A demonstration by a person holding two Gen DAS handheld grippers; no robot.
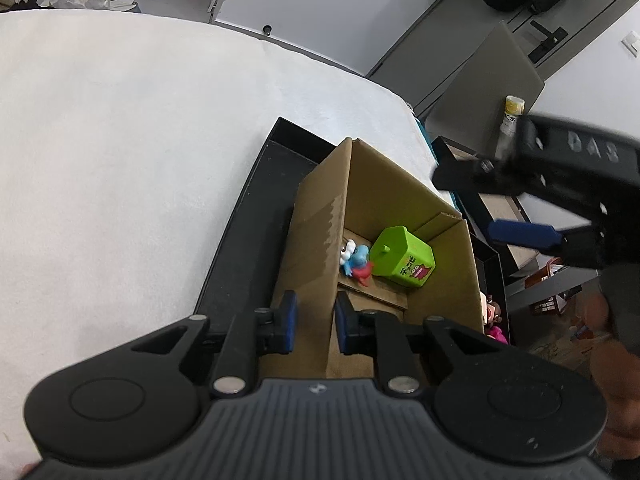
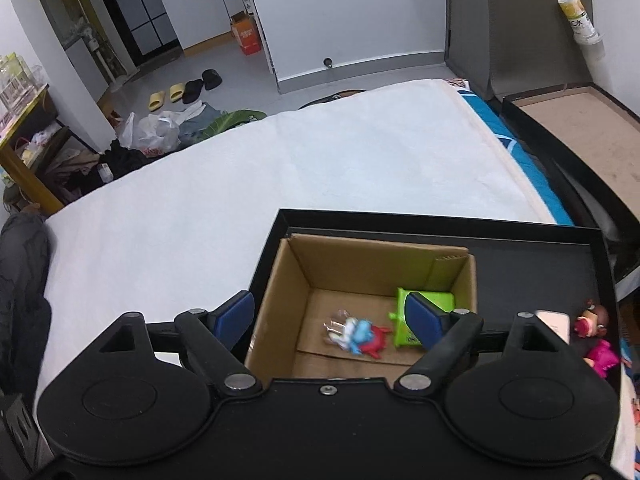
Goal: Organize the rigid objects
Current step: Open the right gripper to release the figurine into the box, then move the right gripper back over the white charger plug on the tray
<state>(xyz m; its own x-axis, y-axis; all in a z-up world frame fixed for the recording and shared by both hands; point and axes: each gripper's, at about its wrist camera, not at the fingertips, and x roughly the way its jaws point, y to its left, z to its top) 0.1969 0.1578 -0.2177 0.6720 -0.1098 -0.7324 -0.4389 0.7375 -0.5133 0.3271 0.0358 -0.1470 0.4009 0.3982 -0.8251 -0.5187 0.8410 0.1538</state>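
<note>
An open cardboard box (image 1: pixel 320 220) (image 2: pixel 360 256) stands in a black tray (image 1: pixel 260 184) (image 2: pixel 540 264) on a white bed. Inside lie a green cube toy (image 1: pixel 402 258) (image 2: pixel 432 300) and a blue-and-red figure (image 1: pixel 356 264) (image 2: pixel 362 334). My left gripper (image 1: pixel 315 322) has its pads on either side of the box's near wall, gripping it. My right gripper (image 2: pixel 334 318) is open and empty above the box; it also shows in the left wrist view (image 1: pixel 520 234). A pink doll (image 2: pixel 596 336) (image 1: pixel 494 320) lies in the tray to the right of the box.
The white bed (image 1: pixel 120 152) (image 2: pixel 320 160) stretches left and back. A dark bedside frame with a brown surface (image 2: pixel 580 128) stands to the right. Slippers (image 2: pixel 184 92), bags and clothes (image 2: pixel 152 132) lie on the floor beyond.
</note>
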